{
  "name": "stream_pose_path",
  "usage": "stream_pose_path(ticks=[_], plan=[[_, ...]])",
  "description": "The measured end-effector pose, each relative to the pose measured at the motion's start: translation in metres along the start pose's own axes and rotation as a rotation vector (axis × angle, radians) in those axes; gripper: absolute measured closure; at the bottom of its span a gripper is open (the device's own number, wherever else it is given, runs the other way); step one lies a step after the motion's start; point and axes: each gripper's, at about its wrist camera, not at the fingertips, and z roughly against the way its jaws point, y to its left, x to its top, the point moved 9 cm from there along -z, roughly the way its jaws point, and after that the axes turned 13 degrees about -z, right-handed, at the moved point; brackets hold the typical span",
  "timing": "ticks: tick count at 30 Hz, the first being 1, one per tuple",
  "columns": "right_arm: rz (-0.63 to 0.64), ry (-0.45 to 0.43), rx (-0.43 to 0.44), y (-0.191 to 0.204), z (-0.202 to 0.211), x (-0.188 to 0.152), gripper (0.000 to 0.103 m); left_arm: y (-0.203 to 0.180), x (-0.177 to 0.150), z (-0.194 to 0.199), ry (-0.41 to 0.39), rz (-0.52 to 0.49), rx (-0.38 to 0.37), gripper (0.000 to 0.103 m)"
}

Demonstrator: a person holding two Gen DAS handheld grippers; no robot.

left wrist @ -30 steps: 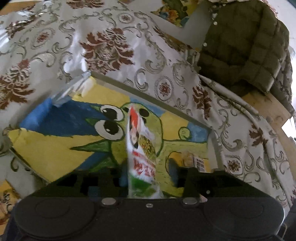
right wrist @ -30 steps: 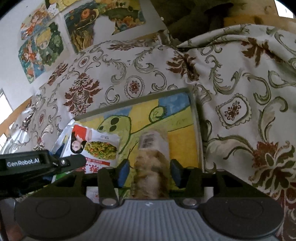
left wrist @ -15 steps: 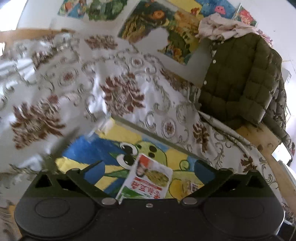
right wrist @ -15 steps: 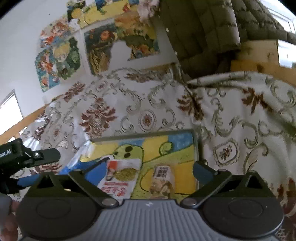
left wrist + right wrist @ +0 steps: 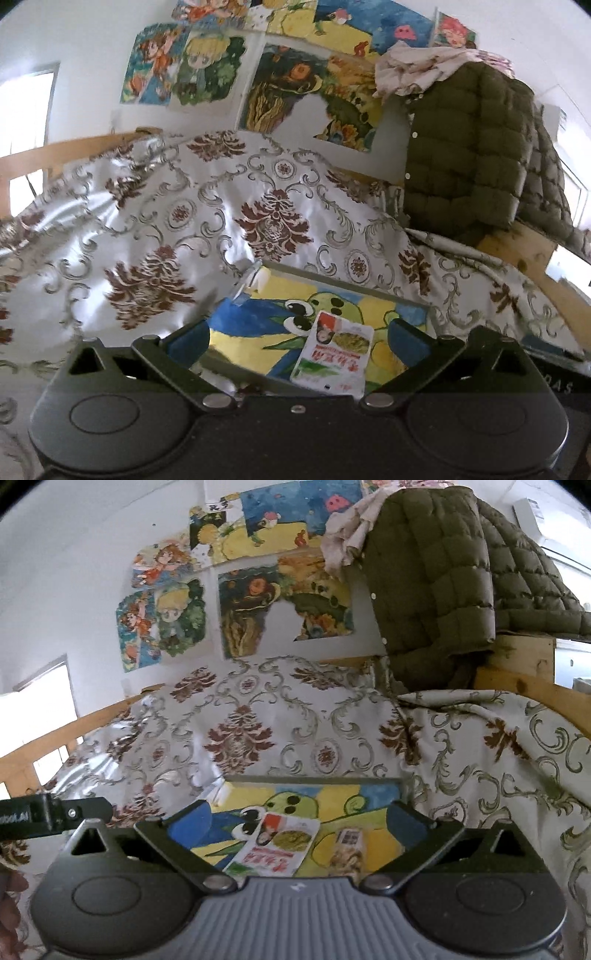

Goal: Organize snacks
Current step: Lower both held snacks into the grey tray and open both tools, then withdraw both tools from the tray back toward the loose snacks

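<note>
A white, red and green snack packet (image 5: 332, 356) lies flat on a painted board (image 5: 255, 332) with a green cartoon creature; it also shows in the right wrist view (image 5: 277, 847). A clear packet of beige snacks (image 5: 347, 853) lies beside it to the right on the board (image 5: 369, 795). My left gripper (image 5: 299, 341) is open and empty, raised above and behind the packet. My right gripper (image 5: 299, 821) is open and empty, raised above both packets.
The board lies on a bed covered in white cloth (image 5: 155, 236) with brown floral patterns. An olive quilted jacket (image 5: 469, 158) hangs over a wooden frame (image 5: 528, 254) at the right. Posters (image 5: 258, 602) cover the back wall. The left gripper's body (image 5: 48, 814) shows at the right view's left edge.
Both grippers opened and let go of their packets, which now lie flat on the board. Both grippers have lifted up and pulled back, so more of the wall shows.
</note>
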Motion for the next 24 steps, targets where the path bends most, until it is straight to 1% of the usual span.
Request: stream_pose_path(ticks=[3, 5, 8, 11, 15, 20, 24], plan=[[0.012, -0.015, 0.005, 0.008, 0.018, -0.006, 0.000, 0.002, -0.007, 0.022, -0.013, -0.004, 0.024, 0.001], [0.013, -0.017, 0.021, 0.012, 0.032, -0.012, 0.000, 0.003, -0.014, 0.035, -0.016, 0.003, 0.026, 0.001], [0.002, -0.019, 0.049, 0.019, 0.054, -0.020, 0.000, 0.005, -0.025, 0.053, -0.006, 0.010, 0.029, 0.001], [0.008, -0.029, 0.054, 0.024, 0.074, -0.030, 0.000, 0.008, -0.039, 0.070, 0.009, 0.009, 0.033, 0.001], [0.039, -0.005, 0.081, 0.036, 0.096, -0.045, 0.000, 0.013, -0.052, 0.090, 0.028, -0.001, 0.044, 0.001], [0.077, -0.008, 0.076, 0.048, 0.119, -0.063, 0.000, 0.018, -0.062, 0.113, 0.030, 0.014, 0.053, 0.001], [0.088, -0.001, 0.063, 0.052, 0.135, -0.076, 0.000, 0.023, -0.069, 0.130, 0.023, 0.007, 0.065, 0.001]])
